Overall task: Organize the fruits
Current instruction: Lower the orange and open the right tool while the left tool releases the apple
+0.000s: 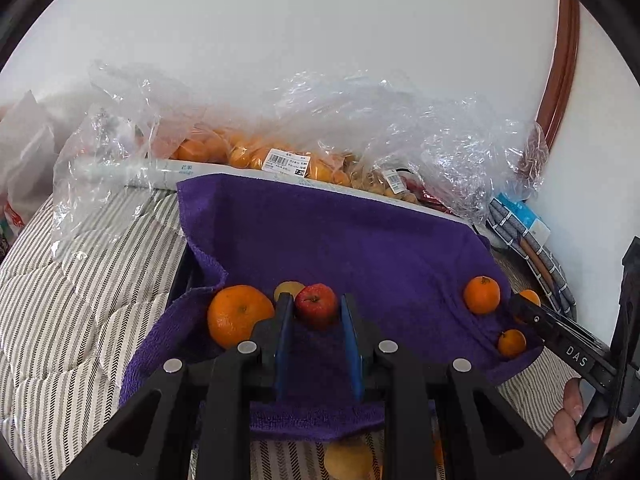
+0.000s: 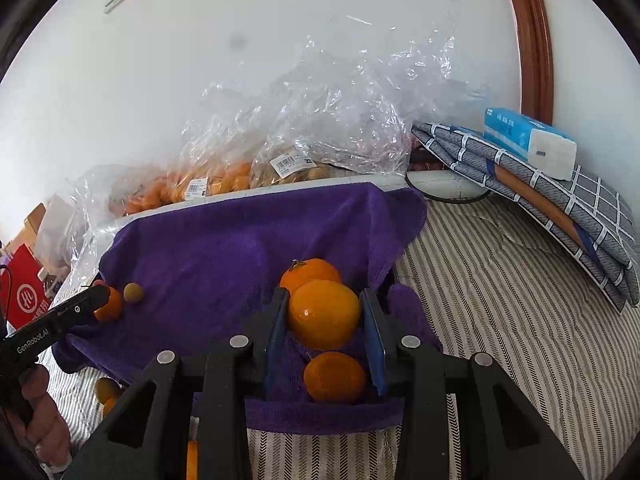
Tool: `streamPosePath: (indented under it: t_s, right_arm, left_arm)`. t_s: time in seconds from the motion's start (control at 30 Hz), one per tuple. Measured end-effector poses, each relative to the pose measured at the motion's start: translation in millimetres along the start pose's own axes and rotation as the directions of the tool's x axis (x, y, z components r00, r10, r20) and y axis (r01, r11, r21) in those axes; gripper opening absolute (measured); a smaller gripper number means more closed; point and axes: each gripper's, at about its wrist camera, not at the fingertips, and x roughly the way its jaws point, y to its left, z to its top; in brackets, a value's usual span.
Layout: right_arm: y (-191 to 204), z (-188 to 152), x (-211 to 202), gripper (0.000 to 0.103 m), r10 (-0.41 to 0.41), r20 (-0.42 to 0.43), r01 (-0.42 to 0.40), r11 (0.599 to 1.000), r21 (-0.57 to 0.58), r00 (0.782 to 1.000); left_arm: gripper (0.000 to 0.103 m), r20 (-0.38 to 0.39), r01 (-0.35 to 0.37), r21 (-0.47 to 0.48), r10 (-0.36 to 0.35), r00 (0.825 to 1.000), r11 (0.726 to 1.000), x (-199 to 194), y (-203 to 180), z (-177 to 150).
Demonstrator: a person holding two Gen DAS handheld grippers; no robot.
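Left gripper (image 1: 316, 312) low centre of the left wrist view, blue pads (image 1: 285, 332) spread, small red apple (image 1: 317, 305) sitting right between the fingertips on the purple towel (image 1: 340, 240); contact with the pads hard to call, so gripping or only framing cannot be told. Just left of the left finger, a large orange (image 1: 239, 315), touching or nearly touching it. Behind the apple, a yellowish fruit (image 1: 289, 289) peeking out. Far right of that frame, two small mandarins (image 1: 482, 294) (image 1: 511, 343) on the towel's edge, beside the tip of the right gripper (image 1: 524, 310).

Over to the right wrist view: right gripper (image 2: 324, 312) centre-low, fingers wide, a smooth round orange (image 2: 324, 314) filling the gap; left pad pressed against it or just beside, right pad near it, grip cannot be told. Stemmed mandarin (image 2: 310, 274) directly behind, touching it. Another orange (image 2: 335, 376) lower down between the fingers, nearer the camera. At left, a small greenish-yellow fruit (image 2: 133, 292) next to the left gripper's tip.

Upper middle of both frames: crumpled clear plastic bags (image 1: 360, 128) against the white wall, one packed with mandarins (image 1: 224, 150), one with small brownish fruit (image 1: 380, 186), each with a barcode label. Striped bedding (image 2: 500, 300) beneath everything. Tissue pack (image 2: 528, 142) on folded grey checked cloth (image 2: 560, 208), right side.
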Motion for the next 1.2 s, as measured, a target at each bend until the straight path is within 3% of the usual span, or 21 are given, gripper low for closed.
streamPosePath:
  t_s: [0.13,0.5,0.73,1.0,1.1,1.2]
  right_arm:
    - [0,-1,2,0.035,-0.007,-0.002,0.007,1.000,-0.001,1.000]
    - [0,-2,2,0.036,-0.018,-0.001,0.018,1.000,-0.005,1.000]
    - [0,-4,-6,0.055,-0.014,0.045,0.014,1.000,-0.008,0.999]
    - [0,-5,-9,0.058,-0.005,0.048,0.005,1.000,0.003,0.999]
    - [-2,-4,-16,0.058,-0.026,0.085,0.024,0.999,0.021,0.996]
    - [1,-4,-29,0.058,-0.050,0.093,0.050,0.999,0.004,0.994]
  left_arm:
    - [0.023,-0.038,0.022,-0.012,-0.022,0.999,1.000,5,0,-1]
    - [0.023,-0.047,0.005,-0.011,-0.006,0.999,1.000,9,0,-2]
    - [0.023,-0.057,0.000,-0.020,-0.001,0.998,1.000,12,3,-2]
    - [0.023,-0.052,-0.011,-0.013,0.011,0.999,1.000,11,1,-2]
    - [0.023,-0.046,-0.012,-0.012,0.011,0.999,1.000,9,0,-2]
    - [0.031,-0.030,0.011,-0.016,-0.012,0.999,1.000,4,0,-1]
